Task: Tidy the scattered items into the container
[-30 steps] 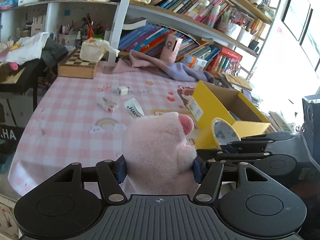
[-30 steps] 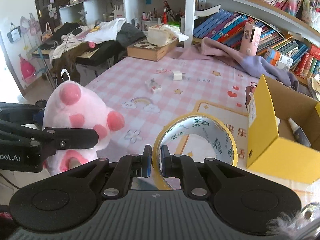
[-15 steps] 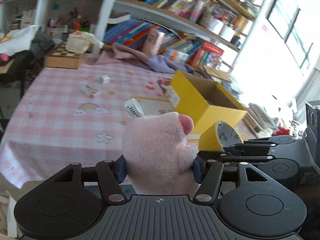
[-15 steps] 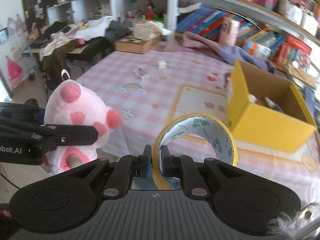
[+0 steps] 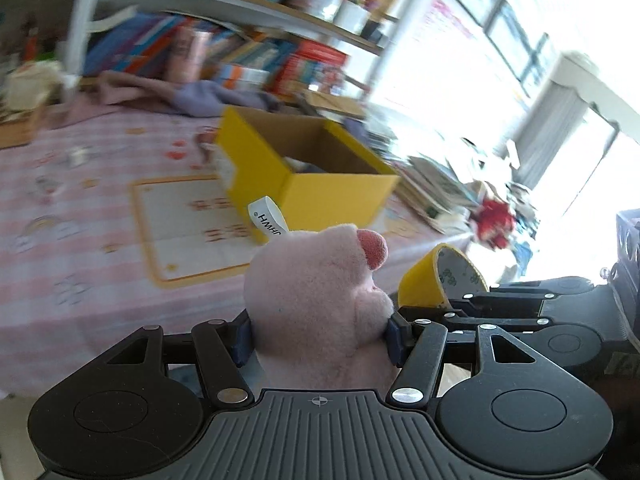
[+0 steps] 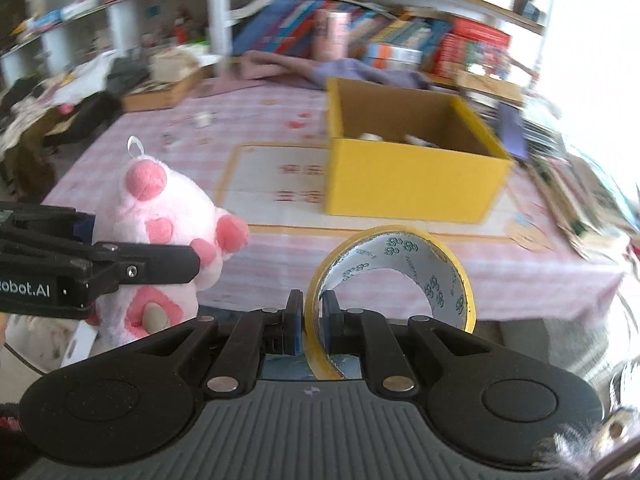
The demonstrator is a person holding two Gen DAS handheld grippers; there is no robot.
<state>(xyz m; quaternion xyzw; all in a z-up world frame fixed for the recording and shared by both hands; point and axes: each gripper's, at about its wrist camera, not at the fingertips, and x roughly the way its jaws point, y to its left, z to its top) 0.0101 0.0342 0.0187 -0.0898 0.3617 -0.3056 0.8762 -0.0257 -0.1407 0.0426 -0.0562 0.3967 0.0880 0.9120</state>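
Observation:
My left gripper (image 5: 319, 330) is shut on a pink plush toy (image 5: 316, 292), held in the air off the table's front edge; the toy also shows in the right wrist view (image 6: 160, 240). My right gripper (image 6: 311, 320) is shut on the rim of a yellow tape roll (image 6: 400, 264), to the right of the toy; the roll also shows in the left wrist view (image 5: 436, 280). The open yellow box (image 6: 408, 184) stands on the pink checked table (image 6: 280, 248) ahead, with a few small items inside. It also shows in the left wrist view (image 5: 332, 196).
Small white items (image 6: 202, 120) lie on the far left of the table. A purple cloth (image 6: 320, 70) lies behind the box. Bookshelves (image 6: 380, 40) line the back. A wooden chessboard box (image 6: 160, 94) sits at the back left. Stacked papers (image 5: 432, 188) lie right of the box.
Both grippers have swung right and back from the table with their loads. The yellow box now sits centred ahead. The views are motion-blurred.

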